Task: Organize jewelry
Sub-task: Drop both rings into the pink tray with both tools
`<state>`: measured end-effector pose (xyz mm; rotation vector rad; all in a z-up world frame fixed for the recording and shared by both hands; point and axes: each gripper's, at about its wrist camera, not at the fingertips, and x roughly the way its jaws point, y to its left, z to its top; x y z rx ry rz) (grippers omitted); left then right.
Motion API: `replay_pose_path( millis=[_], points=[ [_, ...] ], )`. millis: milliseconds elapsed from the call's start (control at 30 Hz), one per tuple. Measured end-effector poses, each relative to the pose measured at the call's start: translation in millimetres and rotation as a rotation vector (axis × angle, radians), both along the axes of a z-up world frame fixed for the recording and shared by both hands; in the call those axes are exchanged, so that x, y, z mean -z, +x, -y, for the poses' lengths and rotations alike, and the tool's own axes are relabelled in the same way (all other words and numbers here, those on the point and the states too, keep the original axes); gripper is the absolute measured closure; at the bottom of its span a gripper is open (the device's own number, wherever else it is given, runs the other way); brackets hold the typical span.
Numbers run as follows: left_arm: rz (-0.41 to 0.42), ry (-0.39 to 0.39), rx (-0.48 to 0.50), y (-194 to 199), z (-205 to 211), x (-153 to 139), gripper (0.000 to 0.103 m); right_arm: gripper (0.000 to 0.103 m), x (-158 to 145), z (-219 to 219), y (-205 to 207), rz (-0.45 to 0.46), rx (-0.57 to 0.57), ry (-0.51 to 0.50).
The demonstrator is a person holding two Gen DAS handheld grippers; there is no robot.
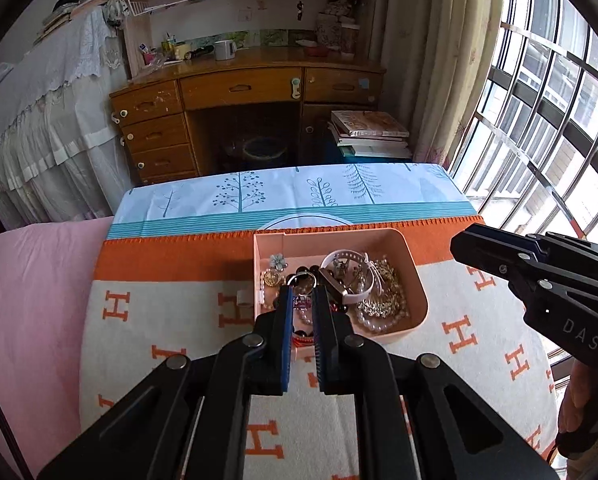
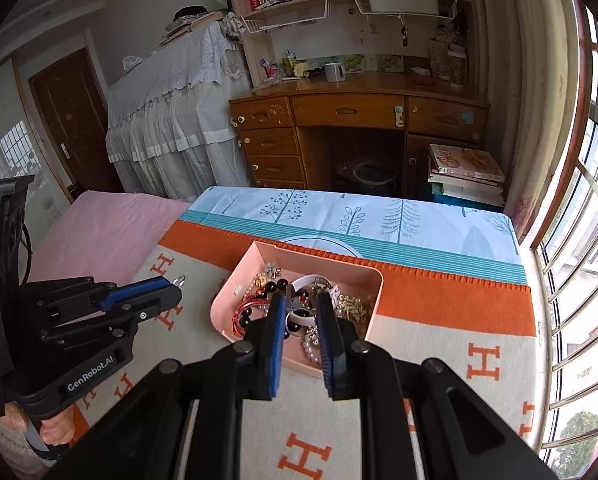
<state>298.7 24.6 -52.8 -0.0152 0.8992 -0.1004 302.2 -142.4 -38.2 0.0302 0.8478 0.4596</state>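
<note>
Two grippers hang above a cream blanket [image 1: 159, 320] printed with orange H letters. The left gripper [image 1: 302, 292] is clenched, and a small silver ring [image 2: 179, 279] pokes out from between its blue-padded fingertips, pinched there above the blanket. In the right wrist view a person's hand [image 2: 55, 428] shows at the bottom left, wrapped around the left gripper's handle. The right gripper [image 2: 301, 300] holds its fingers a narrow way apart; whether anything is caught between them I cannot tell.

Just ahead of both sets of fingertips, and below them, sits a pink tray [image 1: 339, 240] on the blanket, heaped with jewelry: a white watch [image 1: 363, 292], a pearl strand [image 1: 379, 320] nearest the right gripper, dark beads, gold chains and a pale flower brooch [image 1: 277, 261] in the corner farthest from the left gripper.

Beyond the tray lies a light blue cloth [image 1: 279, 196] with tree drawings. To the left gripper's left spreads a pink sheet [image 1: 31, 300]. Farther ahead stands a wooden desk [image 1: 239, 88] with drawers, a white mug [image 1: 223, 50] on top and a stack of books [image 1: 371, 132] beside it.
</note>
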Motion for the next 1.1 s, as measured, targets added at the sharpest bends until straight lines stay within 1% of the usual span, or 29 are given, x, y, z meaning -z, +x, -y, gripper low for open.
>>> replay_pose_path(
  millis=[100, 167, 267, 367, 433, 500, 533, 567, 600, 633, 667, 733, 833, 933, 1100],
  points=[
    [-0.029, -0.007, 0.009, 35.0, 2.0, 7.4, 0.096, 0.087, 11.2, -5.8, 32.0, -0.046, 0.030, -0.023],
    [-0.057, -0.013, 0.021, 55.6, 3.2, 19.5, 0.096, 0.087, 24.9, -7.8, 51.4, -0.096, 0.049, -0.033],
    [-0.100, 0.011, 0.015, 83.0, 6.8, 40.8, 0.096, 0.087, 48.8, -7.3, 74.8, -0.168, 0.080, -0.042],
    [-0.138, 0.028, 0.006, 101.6, 8.5, 60.2, 0.096, 0.087, 69.5, -7.4, 89.2, -0.218, 0.091, -0.058],
    [-0.149, 0.039, 0.002, 108.6, 8.1, 69.6, 0.095, 0.087, 78.8, -7.2, 97.4, -0.246, 0.103, -0.069],
    [-0.159, 0.041, -0.009, 114.0, 7.3, 75.4, 0.089, 0.087, 85.6, -5.8, 103.1, -0.268, 0.111, -0.065],
    [-0.160, 0.036, -0.012, 114.6, 7.0, 77.0, 0.081, 0.087, 87.5, -6.3, 104.1, -0.271, 0.114, -0.063],
    [-0.160, 0.033, -0.013, 115.6, 6.8, 78.1, 0.070, 0.087, 88.9, -5.7, 104.9, -0.270, 0.114, -0.061],
    [-0.156, 0.034, -0.015, 115.6, 5.7, 78.6, 0.066, 0.087, 89.7, -4.2, 105.3, -0.265, 0.118, -0.062],
    [-0.148, 0.036, -0.020, 115.5, 5.3, 78.3, 0.053, 0.087, 89.5, -2.9, 104.7, -0.258, 0.124, -0.058],
    [-0.136, 0.042, -0.026, 114.4, 5.1, 77.6, 0.042, 0.087, 89.3, -1.7, 104.3, -0.253, 0.125, -0.050],
    [-0.113, 0.053, -0.034, 111.1, 3.9, 73.7, 0.040, 0.087, 87.6, 0.4, 104.1, -0.250, 0.129, -0.039],
    [-0.115, 0.047, -0.031, 106.5, 2.0, 69.3, 0.038, 0.087, 80.8, 4.1, 98.5, -0.229, 0.145, -0.021],
    [-0.099, 0.056, -0.039, 96.2, 0.9, 60.6, 0.027, 0.087, 70.5, 6.0, 86.5, -0.200, 0.150, -0.016],
    [-0.046, 0.076, -0.041, 61.6, 0.3, 37.3, 0.018, 0.087, 44.4, 6.0, 48.9, -0.121, 0.129, -0.028]
  ],
)
